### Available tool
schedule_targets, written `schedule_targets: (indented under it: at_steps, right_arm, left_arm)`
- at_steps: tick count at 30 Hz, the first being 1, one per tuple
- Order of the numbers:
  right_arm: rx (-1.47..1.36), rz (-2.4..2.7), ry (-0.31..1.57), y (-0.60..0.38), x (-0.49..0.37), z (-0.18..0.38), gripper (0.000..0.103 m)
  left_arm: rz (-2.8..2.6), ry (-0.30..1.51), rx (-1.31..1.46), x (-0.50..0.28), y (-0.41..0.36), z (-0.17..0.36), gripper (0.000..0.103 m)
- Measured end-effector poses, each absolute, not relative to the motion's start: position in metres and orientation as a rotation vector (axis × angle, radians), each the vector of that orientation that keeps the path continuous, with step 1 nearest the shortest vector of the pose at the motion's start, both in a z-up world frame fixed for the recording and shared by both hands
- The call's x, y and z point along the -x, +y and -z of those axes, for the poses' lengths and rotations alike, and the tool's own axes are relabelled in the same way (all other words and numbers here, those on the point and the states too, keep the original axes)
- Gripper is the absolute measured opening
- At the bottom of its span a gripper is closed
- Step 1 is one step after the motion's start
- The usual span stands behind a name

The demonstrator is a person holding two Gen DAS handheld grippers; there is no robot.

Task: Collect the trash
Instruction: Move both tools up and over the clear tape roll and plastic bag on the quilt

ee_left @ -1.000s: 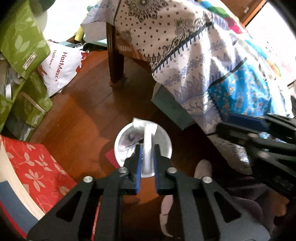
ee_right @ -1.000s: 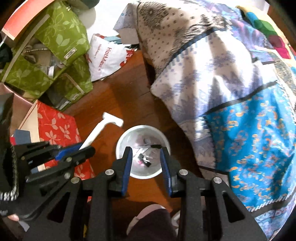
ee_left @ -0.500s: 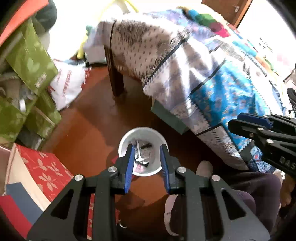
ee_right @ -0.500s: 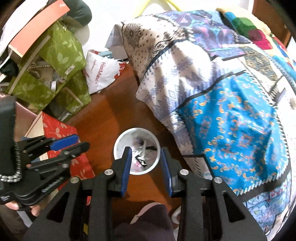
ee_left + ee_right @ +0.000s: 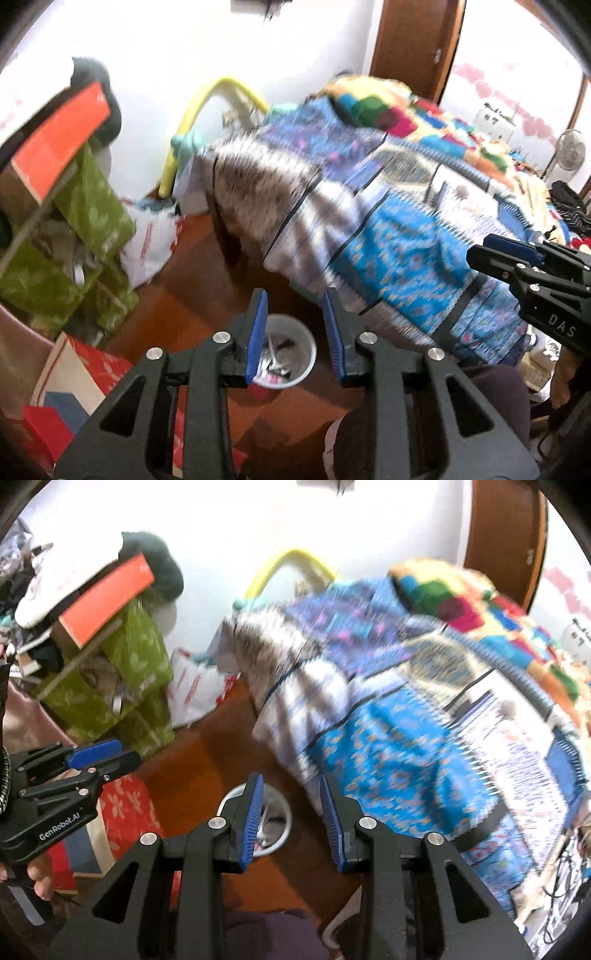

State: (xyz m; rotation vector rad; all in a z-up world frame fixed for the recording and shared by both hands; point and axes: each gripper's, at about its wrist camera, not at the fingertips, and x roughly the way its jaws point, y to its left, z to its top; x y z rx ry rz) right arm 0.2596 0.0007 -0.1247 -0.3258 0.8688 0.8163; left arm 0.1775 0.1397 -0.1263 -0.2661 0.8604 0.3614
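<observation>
The left gripper (image 5: 295, 332) is spreading with nothing between its pads, and the right gripper (image 5: 291, 818) is hanging parted and empty. Both are pointing down at the bin (image 5: 303, 341), which is holding what looks like scraps through the blur.

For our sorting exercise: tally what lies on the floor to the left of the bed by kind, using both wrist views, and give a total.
White trash bin: 1
White printed plastic bag: 1
Green leaf-print bags: 2 at least, stacked
Red floral box: 1
Total: 5
</observation>
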Motion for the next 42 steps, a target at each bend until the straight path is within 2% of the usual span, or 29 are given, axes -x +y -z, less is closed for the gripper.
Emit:
schedule_targets:
  at_steps: [2, 4, 5, 6, 7, 8, 10, 21, 29, 42]
  right_arm:
    - [0.297, -0.803, 0.817, -0.013, -0.258, 0.107, 0.029]
    - [0.268, -0.788, 0.765, -0.026, -0.256, 0.090, 0.034]
    - [0.258, -0.776, 0.736, -0.033, -0.255, 0.083, 0.043]
    - [0.248, -0.763, 0.705, -0.038, -0.253, 0.077, 0.049]
    - [0.232, -0.738, 0.649, -0.048, -0.252, 0.068, 0.061]
    - [0.225, -0.720, 0.616, -0.055, -0.250, 0.062, 0.072]
    - [0.218, -0.662, 0.544, -0.070, -0.250, 0.051, 0.079]
    - [0.169, -0.526, 0.545, -0.135, -0.285, 0.045, 0.080]
    - [0.140, -0.408, 0.602, -0.180, -0.327, 0.058, 0.080]
    - [0.067, -0.373, 0.798, -0.202, -0.421, 0.129, 0.080]
  left_arm:
    - [-0.352, 0.813, 0.249, -0.177, 0.129, 0.107, 0.040]
    - [-0.352, 0.767, 0.227, -0.177, 0.119, 0.090, 0.056]
    - [-0.359, 0.743, 0.212, -0.177, 0.112, 0.081, 0.062]
    - [-0.364, 0.724, 0.199, -0.178, 0.106, 0.074, 0.075]
    - [-0.365, 0.705, 0.186, -0.180, 0.101, 0.067, 0.084]
    - [-0.361, 0.689, 0.178, -0.182, 0.096, 0.063, 0.085]
    - [-0.344, 0.674, 0.155, -0.189, 0.086, 0.056, 0.085]
    - [-0.197, 0.666, 0.118, -0.247, 0.034, 0.046, 0.085]
    - [-0.118, 0.707, 0.095, -0.308, 0.004, 0.067, 0.085]
    - [-0.051, 0.792, 0.096, -0.413, -0.004, 0.126, 0.085]
